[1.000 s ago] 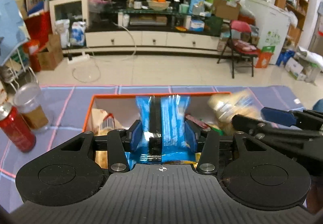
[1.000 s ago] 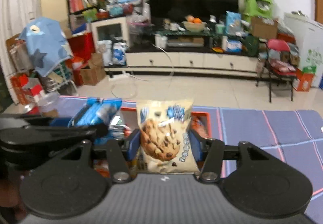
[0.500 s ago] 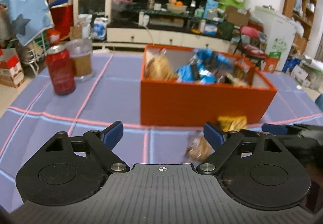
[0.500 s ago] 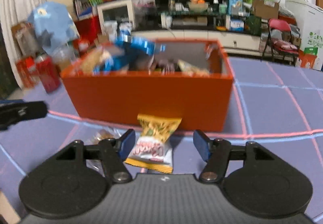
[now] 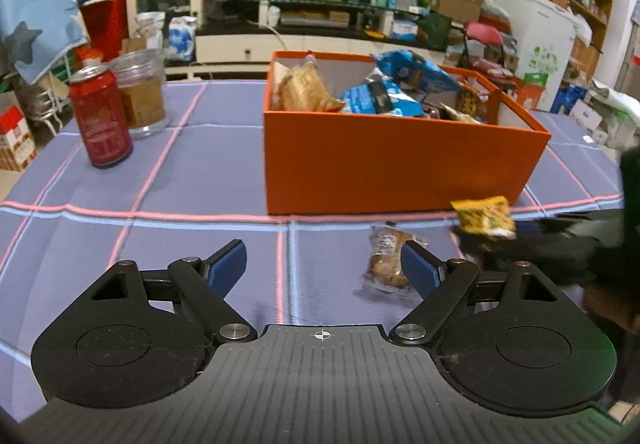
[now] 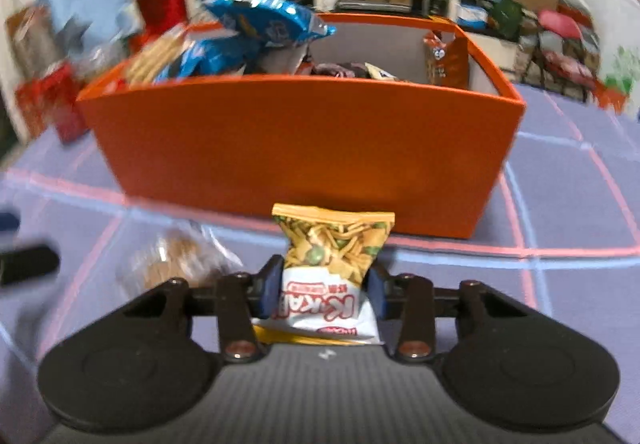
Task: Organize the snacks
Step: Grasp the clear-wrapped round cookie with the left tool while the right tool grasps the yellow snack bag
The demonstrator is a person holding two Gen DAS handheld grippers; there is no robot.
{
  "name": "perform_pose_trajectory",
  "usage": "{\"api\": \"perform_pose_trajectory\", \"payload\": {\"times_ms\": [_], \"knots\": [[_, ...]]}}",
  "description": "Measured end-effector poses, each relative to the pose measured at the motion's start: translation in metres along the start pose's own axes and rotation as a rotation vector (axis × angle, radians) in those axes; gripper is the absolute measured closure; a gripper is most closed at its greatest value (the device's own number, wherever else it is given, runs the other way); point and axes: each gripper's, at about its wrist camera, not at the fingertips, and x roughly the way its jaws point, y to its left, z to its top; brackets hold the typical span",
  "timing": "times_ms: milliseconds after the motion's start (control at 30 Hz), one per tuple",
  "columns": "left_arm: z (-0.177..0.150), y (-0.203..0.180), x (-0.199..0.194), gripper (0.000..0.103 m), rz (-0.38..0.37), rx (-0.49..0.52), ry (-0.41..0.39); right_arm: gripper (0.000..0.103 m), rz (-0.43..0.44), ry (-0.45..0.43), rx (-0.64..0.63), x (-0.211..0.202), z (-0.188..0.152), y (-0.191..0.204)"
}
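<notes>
1. Snack packet (image 6: 330, 268), yellow with a white lower half, sits just in front of the orange box (image 6: 304, 147), and my right gripper (image 6: 324, 290) has just been closing on it; its pads now press the packet's two sides.
2. I judge it light, soft and crinkly, probably slippery film with brittle contents, so I want a firm hold across the middle, not the sealed edge.
3. Clear-wrapped brown snack (image 5: 386, 262) lies on the tablecloth (image 5: 160, 203), also in front of the box, to the packet's left.
4. My left gripper (image 5: 324, 268) stands wide apart and empty; its right pad is just beside that wrapper.
5. That wrapper looks thin and crushable; I would close gently across its width.
</notes>
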Motion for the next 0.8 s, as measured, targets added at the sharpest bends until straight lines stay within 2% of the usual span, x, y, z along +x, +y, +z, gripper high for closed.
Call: {"api": "perform_pose_trajectory", "payload": {"times_ms": [167,267,300,367,467,533,600,733,800], "knots": [[0.006,-0.020,0.024,0.044,-0.086,0.062,0.018,0.061,0.047,0.067,0.003,-0.033,-0.028,-0.037],[0.008,-0.030,0.046,0.053,-0.162,0.102,0.051,0.059,0.070,0.069,0.018,-0.040,-0.038,-0.045],[0.008,-0.032,0.054,0.061,-0.178,0.109,0.070,0.059,0.075,0.068,0.017,-0.041,-0.039,-0.046],[0.005,-0.035,0.066,0.072,-0.184,0.113,0.100,0.059,0.083,0.067,0.024,-0.039,-0.037,-0.049],[0.000,-0.042,0.077,0.073,-0.175,0.145,0.126,0.058,0.089,0.058,0.024,-0.038,-0.037,-0.049],[-0.003,-0.048,0.079,0.079,-0.165,0.170,0.127,0.058,0.091,0.053,0.019,-0.037,-0.037,-0.050],[-0.002,-0.051,0.081,0.098,-0.151,0.174,0.124,0.058,0.092,0.050,0.015,-0.037,-0.036,-0.051],[-0.001,-0.050,0.083,0.098,-0.150,0.145,0.122,0.058,0.090,0.046,0.023,-0.038,-0.036,-0.052],[-0.001,-0.048,0.083,0.095,-0.152,0.137,0.121,0.058,0.088,0.045,0.025,-0.038,-0.036,-0.051]]}}
